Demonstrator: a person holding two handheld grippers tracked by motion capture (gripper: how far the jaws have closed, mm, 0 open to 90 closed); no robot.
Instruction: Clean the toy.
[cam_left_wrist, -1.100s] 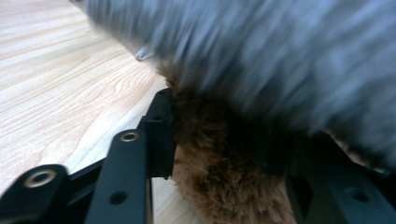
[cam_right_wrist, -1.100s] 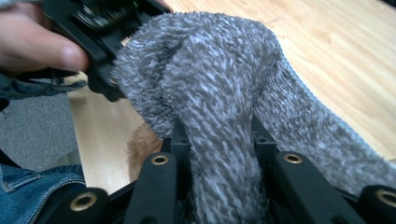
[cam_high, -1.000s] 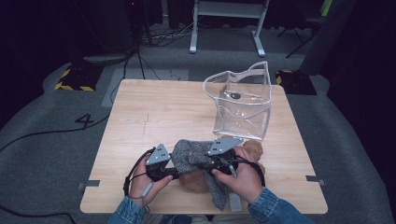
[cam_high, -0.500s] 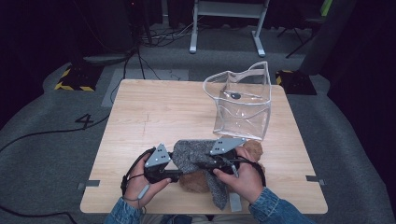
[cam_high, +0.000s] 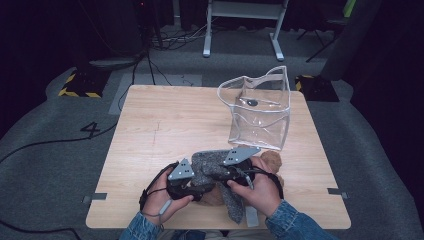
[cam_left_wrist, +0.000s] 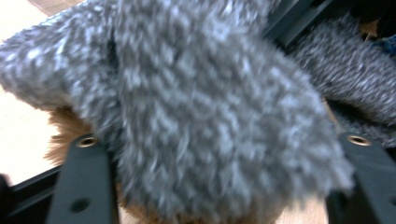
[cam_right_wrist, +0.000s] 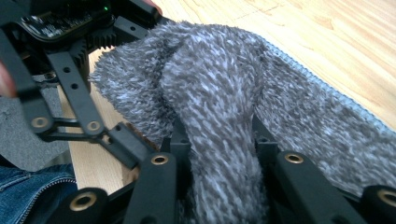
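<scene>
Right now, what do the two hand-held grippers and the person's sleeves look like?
Both hand-held grippers are black, each topped by a grey three-cornered plate: left hand-held gripper, right hand-held gripper. Their jaws are black bars with brass-coloured rivets. A black cable loops by the left one. Both sleeves are blue denim.

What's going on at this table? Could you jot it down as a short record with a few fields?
Surface: wooden table
Work in hand: grey fuzzy knit over a brown furry thing
Right gripper: jaws pinch a fold of the knit
Left gripper: jaws have just been opening, the knit bulging between them
Nearby: clear plastic bag standing open behind the hands
</scene>
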